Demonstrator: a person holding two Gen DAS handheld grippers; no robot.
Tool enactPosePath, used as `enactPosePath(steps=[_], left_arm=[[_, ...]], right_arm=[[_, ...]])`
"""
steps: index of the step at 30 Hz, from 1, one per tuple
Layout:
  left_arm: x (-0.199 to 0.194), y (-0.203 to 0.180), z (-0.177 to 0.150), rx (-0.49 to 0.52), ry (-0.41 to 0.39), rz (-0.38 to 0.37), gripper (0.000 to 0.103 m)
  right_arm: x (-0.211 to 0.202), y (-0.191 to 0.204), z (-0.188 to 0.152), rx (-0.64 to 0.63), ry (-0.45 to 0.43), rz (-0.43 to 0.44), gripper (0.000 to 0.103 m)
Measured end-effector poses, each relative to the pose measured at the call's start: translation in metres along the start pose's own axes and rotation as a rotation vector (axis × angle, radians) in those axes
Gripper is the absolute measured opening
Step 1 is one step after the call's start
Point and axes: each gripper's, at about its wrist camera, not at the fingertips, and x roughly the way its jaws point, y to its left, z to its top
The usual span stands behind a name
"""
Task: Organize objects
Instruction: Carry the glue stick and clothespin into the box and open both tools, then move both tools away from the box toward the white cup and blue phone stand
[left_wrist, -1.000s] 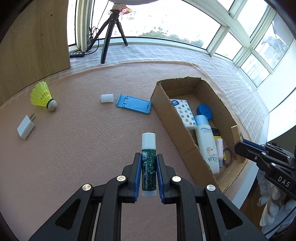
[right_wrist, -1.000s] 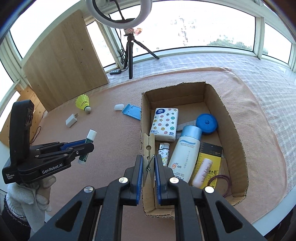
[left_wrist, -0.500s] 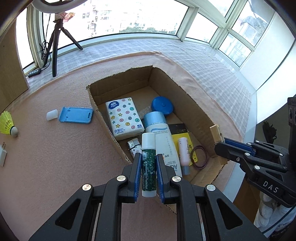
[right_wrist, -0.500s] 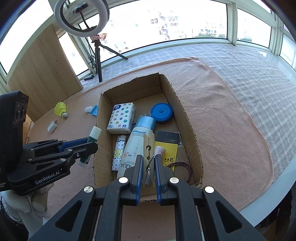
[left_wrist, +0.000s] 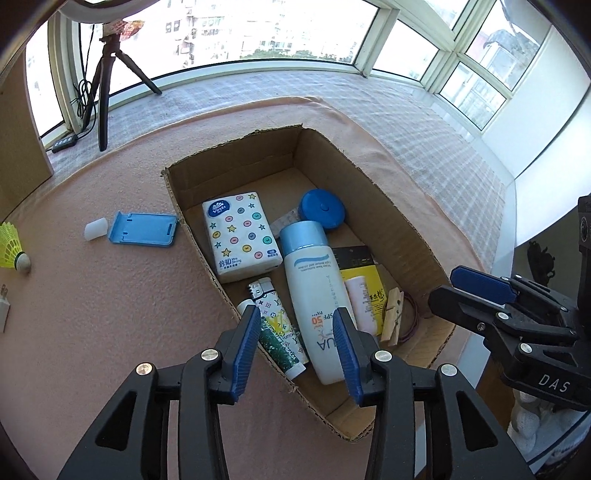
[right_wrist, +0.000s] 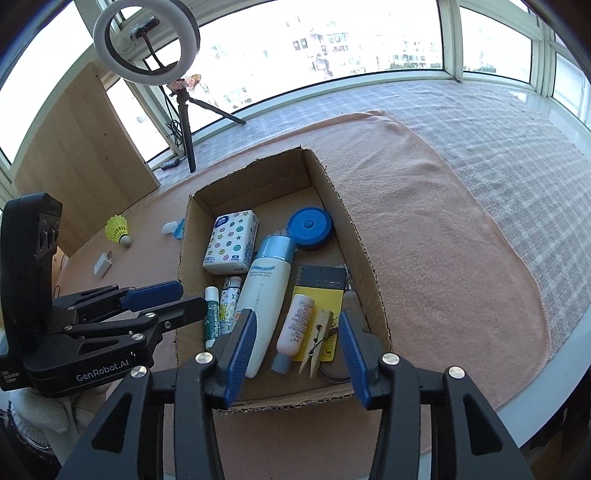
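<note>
My left gripper (left_wrist: 297, 338) and right gripper (right_wrist: 295, 341) are both opening, holding nothing; the lip balm (left_wrist: 280, 341) and clothespin (right_wrist: 317, 338) lie in the box (right_wrist: 364, 251) at lower centre.

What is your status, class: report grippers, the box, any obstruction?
Left gripper and right gripper opening, nothing between pads. Green tube and clothespin lie in cardboard box. No obstruction seen.

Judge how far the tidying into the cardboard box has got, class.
Done: the green tube and clothespin lie in the cardboard box with the other things. In hand: nothing; the left gripper and right gripper are opening, empty. Left: shuttlecock, charger, blue stand, white cap.
</note>
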Motion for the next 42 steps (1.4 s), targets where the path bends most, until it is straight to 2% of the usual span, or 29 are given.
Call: enactPosePath(steps=[22,35,42], left_arm=[[-0.025,0.053,-0.020,-0.085,-0.014,0.059,0.044],[-0.059,0.110,-0.047,-0.175,-0.038,0.118,0.044],[-0.079,0.152,-0.071,-0.252,-0.048,0.155,0.044]], right_arm=[[0.003,0.032,0.002,-0.031,0.007,0.042,0.048],[0.012,0.081,0.001,-0.089,0.018,0.087,0.048],[0.021,0.120,-0.004,-0.166,0.044,0.124,0.048]])
